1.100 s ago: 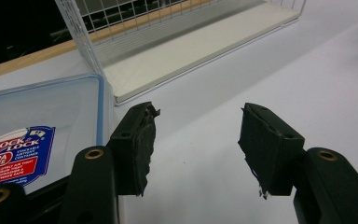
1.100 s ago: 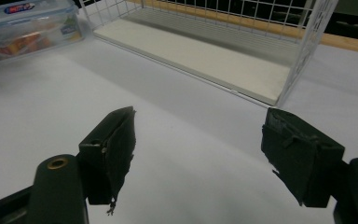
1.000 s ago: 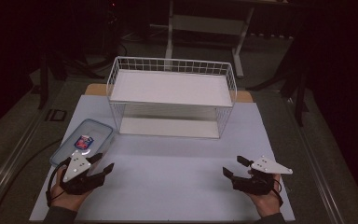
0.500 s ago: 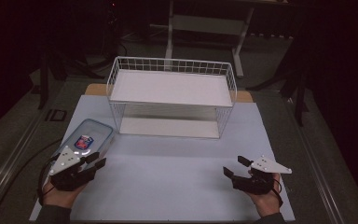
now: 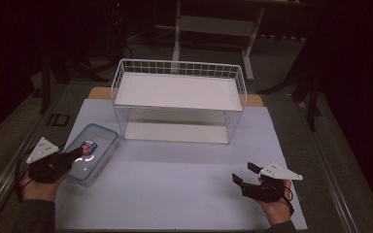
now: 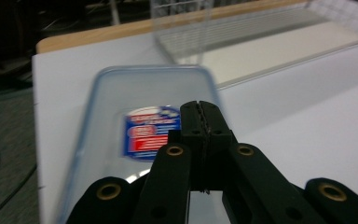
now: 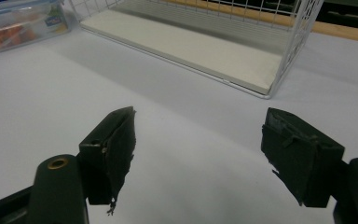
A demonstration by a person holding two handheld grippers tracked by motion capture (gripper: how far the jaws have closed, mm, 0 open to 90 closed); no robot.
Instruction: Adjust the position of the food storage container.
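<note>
Hovering shut and empty, left tongs (image 5: 76, 154) touch the lidded food container (image 5: 94, 148) at their two o'clock; right tongs (image 5: 243, 174) stand wide, well apart.

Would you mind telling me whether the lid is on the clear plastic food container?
On. The labelled lid sits flat on the clear plastic food container, its blue-edged rim matching the box all around.

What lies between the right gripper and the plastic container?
Only bare white mat lies between the right gripper and the plastic container, seen in the high view.
</note>
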